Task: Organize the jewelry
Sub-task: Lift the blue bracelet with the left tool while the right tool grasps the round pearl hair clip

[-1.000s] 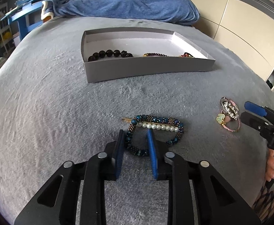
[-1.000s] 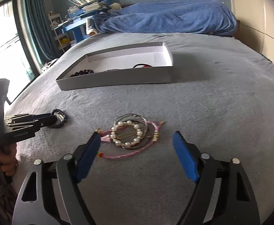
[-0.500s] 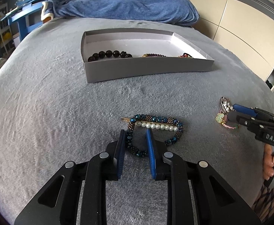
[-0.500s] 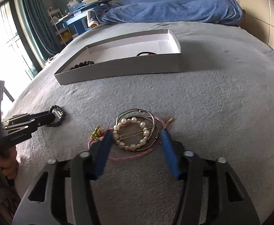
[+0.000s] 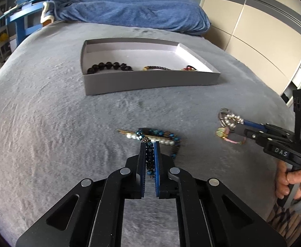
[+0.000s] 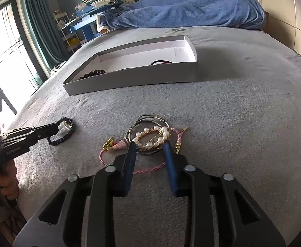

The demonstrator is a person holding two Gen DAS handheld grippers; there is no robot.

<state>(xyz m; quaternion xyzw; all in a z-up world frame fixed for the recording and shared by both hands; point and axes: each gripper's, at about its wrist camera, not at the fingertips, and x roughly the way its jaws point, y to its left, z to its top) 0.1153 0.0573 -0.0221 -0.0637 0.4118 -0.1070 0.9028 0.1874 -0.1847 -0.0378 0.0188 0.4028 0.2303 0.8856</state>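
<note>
Grey bedspread (image 5: 47,123), blue-beaded bracelet (image 5: 149,154)

Grey blanket (image 5: 47,123), grey box (image 5: 150,82), dark-blue beaded bracelet (image 5: 149,154), white pearl ring (image 6: 150,136).

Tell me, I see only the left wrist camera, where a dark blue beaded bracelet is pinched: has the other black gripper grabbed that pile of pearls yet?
Observer: Not yet. The right gripper has its blue fingers apart, one on each side of the white pearl ring.
Visitor: What lies under the pearls?
Observer: Silver wire bangles, and a thin pink cord looping back between the fingers.
Visitor: Anything else I miss?
Observer: A bright window with teal curtains, far left.
</note>
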